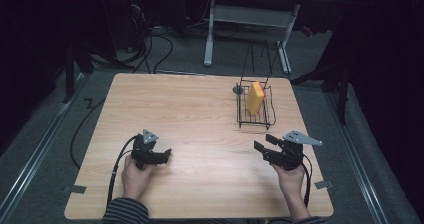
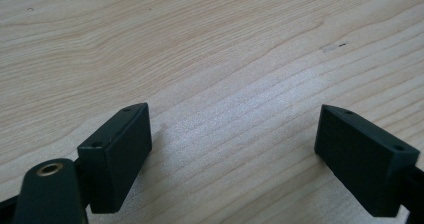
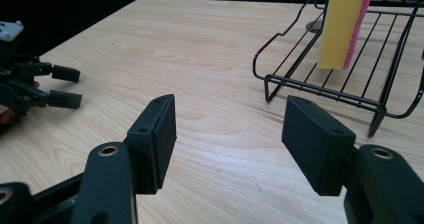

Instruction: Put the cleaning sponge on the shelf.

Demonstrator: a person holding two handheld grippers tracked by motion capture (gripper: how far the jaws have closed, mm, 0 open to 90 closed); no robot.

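A yellow sponge with a pink side [image 1: 255, 97] [image 3: 342, 24] stands on edge in a black wire rack [image 1: 255, 115] [image 3: 320, 84] at the table's right. My right gripper [image 1: 265, 143] [image 3: 230, 134] is held low over the wood just in front of the rack, open, nothing between its jaws. At the left of the table my left gripper [image 1: 167, 154] [image 2: 232, 149] lies close to the wooden top, open wide and empty; it also appears at the left edge of the right gripper view as the left gripper [image 3: 65, 86].
The light wooden table [image 1: 190, 114] has bare wood between the two hands. A small dark round thing [image 1: 238, 89] sits by the rack's far left corner. Cables trail off the table's left edge; a desk frame stands on the floor beyond.
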